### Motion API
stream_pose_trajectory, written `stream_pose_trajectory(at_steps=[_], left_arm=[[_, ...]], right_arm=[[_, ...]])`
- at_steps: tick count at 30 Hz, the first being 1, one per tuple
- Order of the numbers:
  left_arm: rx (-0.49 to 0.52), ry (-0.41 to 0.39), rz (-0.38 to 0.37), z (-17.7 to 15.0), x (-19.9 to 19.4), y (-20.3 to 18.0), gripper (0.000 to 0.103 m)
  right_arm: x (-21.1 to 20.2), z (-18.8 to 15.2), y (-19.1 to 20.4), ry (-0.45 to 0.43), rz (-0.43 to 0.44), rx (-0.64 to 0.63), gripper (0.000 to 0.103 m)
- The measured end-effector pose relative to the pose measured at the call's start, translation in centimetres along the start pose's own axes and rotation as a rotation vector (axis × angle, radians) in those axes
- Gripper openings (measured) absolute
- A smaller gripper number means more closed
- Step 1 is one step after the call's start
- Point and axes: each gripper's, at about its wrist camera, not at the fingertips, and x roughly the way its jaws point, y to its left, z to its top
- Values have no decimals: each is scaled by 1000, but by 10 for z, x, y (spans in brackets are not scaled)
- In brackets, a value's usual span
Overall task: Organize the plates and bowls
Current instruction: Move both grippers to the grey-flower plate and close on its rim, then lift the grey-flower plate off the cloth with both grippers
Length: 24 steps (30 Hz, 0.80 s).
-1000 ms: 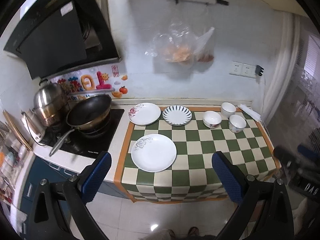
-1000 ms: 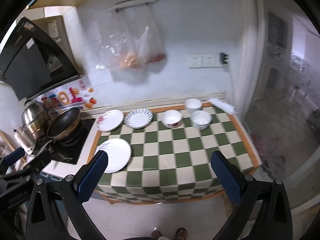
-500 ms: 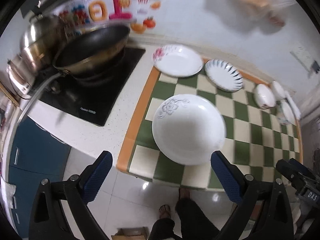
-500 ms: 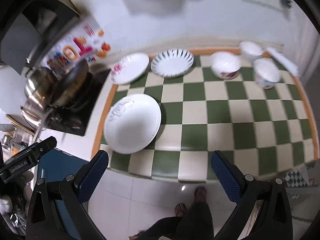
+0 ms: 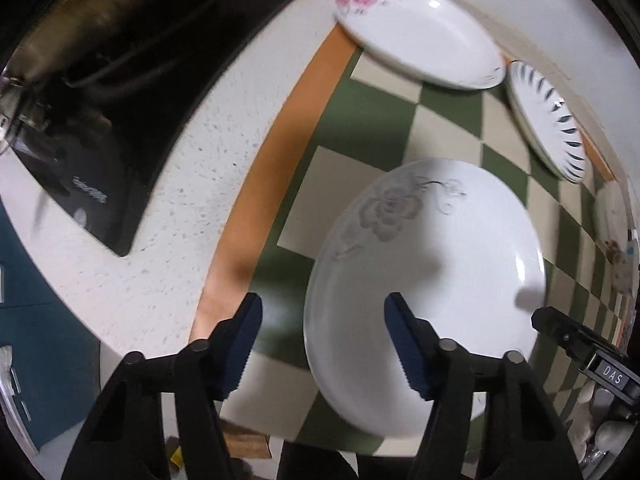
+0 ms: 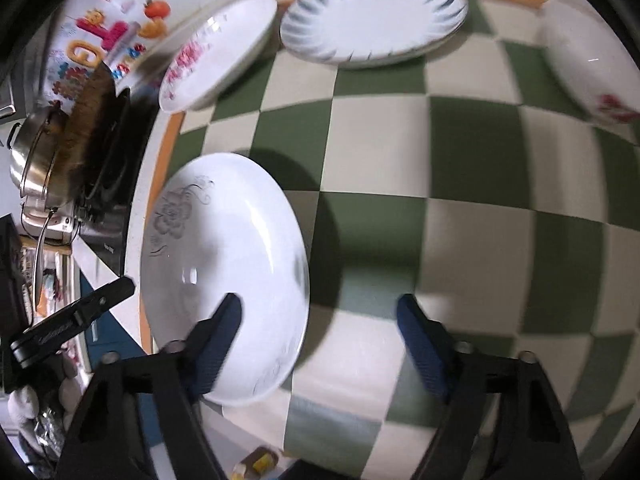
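Since the grey-flower plate point(image 5: 432, 280) lies flat near the front-left corner of the checked mat point(image 6: 460, 240), both grippers straddle opposite rims: left gripper point(image 5: 322, 346) & right gripper point(image 6: 316, 344) closing, pads not yet pressing (prob. a two-sided lift).

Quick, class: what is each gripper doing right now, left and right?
Left gripper: closing, astride the near rim of the grey-flower plate, not yet gripping.
Right gripper: closing astride its opposite rim, nothing held.

Both tongs are pointing steeply downward, the left tongs point(image 5: 322, 342) and right tongs point(image 6: 318, 342) closing, jaws still apart.
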Motion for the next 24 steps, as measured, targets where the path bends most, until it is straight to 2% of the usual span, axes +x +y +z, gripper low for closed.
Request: stream_pose_trajectory(at_steps=[3,4,5,7,9,14,24], left_arm=[[-17,44,-22,8,17,5,46],[-15,58,-24,10,23,5,38],[-16,64,-50,10,26,6,36],[-23,65,-89,11,27,4,31],[-17,55,-80,9,25,1,31],[-11,52,-71,-3,18,-4,30],[84,19,-96,-30,-19,-63,30]], right_arm=[[19,11,1,37,44,-11,52],[23,13,2,47,55,-17,49],[23,16,5,33,60,-32,47],[32,23,9,62,74,-46,28],[37,25,13,80,86,-45,16],[35,20,15,76,94,-51,15],[-14,9,-19,19,106,-14,15]])
